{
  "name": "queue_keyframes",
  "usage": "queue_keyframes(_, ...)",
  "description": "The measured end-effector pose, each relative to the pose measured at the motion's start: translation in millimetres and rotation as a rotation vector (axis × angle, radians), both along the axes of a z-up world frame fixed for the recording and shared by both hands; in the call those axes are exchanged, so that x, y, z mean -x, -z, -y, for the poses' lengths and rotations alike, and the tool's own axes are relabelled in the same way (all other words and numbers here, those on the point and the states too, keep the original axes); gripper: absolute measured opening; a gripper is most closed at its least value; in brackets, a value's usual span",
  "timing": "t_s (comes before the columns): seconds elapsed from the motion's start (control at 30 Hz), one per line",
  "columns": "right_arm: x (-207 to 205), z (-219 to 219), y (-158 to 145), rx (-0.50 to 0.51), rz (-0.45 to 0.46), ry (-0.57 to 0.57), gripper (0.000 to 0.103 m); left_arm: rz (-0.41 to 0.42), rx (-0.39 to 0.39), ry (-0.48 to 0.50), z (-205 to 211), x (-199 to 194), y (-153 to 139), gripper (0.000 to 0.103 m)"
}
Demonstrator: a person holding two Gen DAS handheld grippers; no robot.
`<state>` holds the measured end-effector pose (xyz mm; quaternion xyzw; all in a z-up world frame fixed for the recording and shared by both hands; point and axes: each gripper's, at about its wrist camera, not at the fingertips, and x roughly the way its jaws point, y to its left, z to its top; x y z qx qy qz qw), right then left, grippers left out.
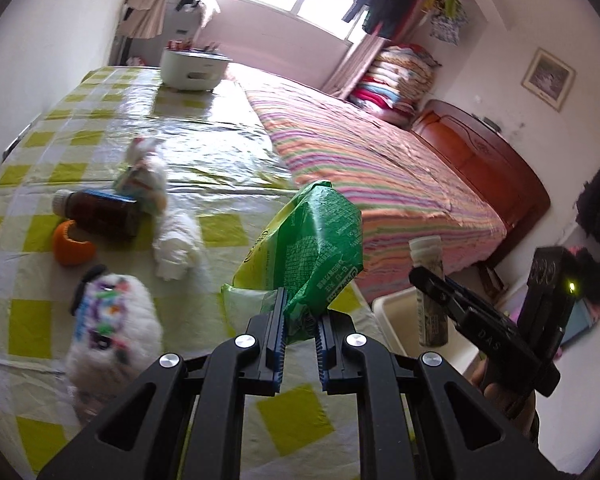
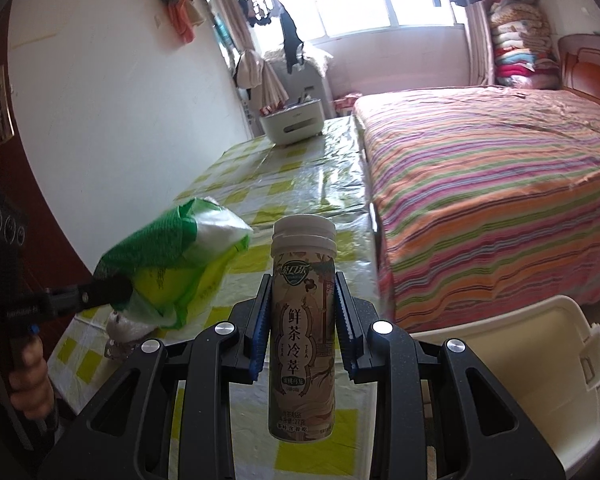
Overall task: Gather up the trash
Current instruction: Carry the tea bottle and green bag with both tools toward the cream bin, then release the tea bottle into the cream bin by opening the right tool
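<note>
Tea bottle (image 2: 302, 332) in right claw (image 2: 302, 320); white bin (image 2: 540, 360) interior unclear.

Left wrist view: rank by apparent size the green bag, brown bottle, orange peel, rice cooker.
1. green bag, inflated by being in the left gripper, right at the lens
2. rice cooker and brown bottle look alike; the cooker is far off, so no ranking
4. orange peel
</note>
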<state>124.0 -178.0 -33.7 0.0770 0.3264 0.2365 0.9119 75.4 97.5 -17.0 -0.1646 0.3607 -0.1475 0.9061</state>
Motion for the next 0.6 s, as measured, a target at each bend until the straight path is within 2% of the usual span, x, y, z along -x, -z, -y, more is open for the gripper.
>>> queue_keyframes(0.3,12,42,-1,-0.048,0.018,0.093,0.028,0.005,-0.030,0.105,50,4,3,0.013)
queue_keyframes(0.6,28,86,3,-0.052,0.040,0.217,0.028,0.012,-0.050,0.178,88,6,4,0.013)
